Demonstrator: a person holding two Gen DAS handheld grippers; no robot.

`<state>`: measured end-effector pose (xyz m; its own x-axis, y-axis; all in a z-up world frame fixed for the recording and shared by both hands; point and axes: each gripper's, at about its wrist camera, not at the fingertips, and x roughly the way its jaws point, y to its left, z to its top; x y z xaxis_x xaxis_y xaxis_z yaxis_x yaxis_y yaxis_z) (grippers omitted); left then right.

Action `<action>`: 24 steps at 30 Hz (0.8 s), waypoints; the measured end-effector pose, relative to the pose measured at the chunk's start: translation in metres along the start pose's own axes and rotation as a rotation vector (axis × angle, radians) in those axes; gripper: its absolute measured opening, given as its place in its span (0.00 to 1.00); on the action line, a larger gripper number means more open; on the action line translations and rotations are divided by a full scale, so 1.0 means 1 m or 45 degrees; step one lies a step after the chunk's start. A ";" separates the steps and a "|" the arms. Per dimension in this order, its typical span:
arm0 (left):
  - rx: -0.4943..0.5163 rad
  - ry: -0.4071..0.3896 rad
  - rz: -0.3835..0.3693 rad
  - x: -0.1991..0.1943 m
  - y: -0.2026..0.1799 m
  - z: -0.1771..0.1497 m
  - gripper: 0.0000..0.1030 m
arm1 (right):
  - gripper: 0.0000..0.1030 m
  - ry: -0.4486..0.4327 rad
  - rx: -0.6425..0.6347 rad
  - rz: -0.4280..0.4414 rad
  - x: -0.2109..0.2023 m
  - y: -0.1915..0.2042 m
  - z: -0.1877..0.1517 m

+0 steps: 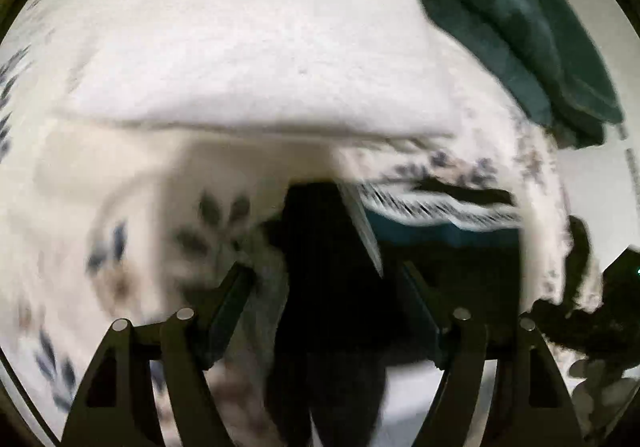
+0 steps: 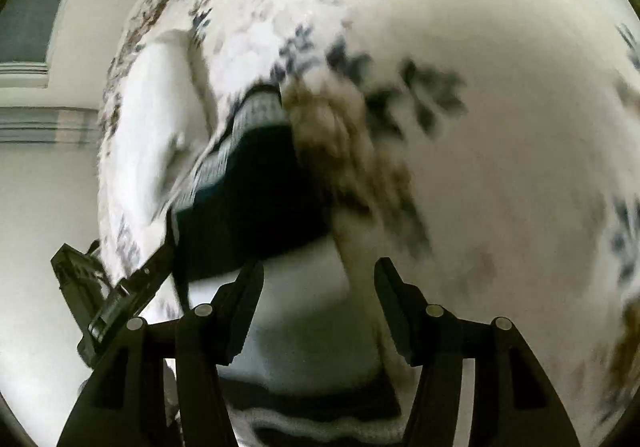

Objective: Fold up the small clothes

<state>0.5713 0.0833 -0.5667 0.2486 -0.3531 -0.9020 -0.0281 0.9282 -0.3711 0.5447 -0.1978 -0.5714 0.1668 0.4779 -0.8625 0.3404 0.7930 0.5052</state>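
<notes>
Count of things on the leaf-print bed cover, both views blurred

One leaf-print bed cover (image 1: 120,247). One folded white cloth (image 1: 248,59), far centre. One dark green pile (image 1: 520,31), far right; number of pieces in it cannot be told. One dark garment with a striped band (image 2: 248,183), near centre. Two grippers: one left gripper (image 1: 326,275), one right gripper (image 2: 318,275), two fingers each.

Black angular tongs (image 1: 326,287), silver round pivot pins, dark pads
</notes>
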 end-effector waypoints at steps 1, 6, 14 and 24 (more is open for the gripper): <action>0.025 0.010 0.012 0.006 -0.001 0.003 0.69 | 0.58 0.007 -0.011 -0.011 0.010 0.005 0.012; 0.179 -0.105 0.025 -0.008 -0.009 -0.005 0.18 | 0.58 -0.004 -0.030 -0.086 0.033 0.014 0.032; 0.033 -0.244 -0.147 -0.062 0.020 -0.012 0.15 | 0.03 -0.114 -0.184 -0.132 0.032 0.047 0.032; -0.204 -0.098 -0.300 -0.032 0.069 -0.001 0.27 | 0.40 0.038 -0.155 -0.160 0.049 0.051 0.049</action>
<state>0.5601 0.1584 -0.5643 0.3393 -0.5407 -0.7698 -0.1123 0.7892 -0.6038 0.6158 -0.1526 -0.5890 0.1021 0.3816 -0.9186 0.2422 0.8861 0.3951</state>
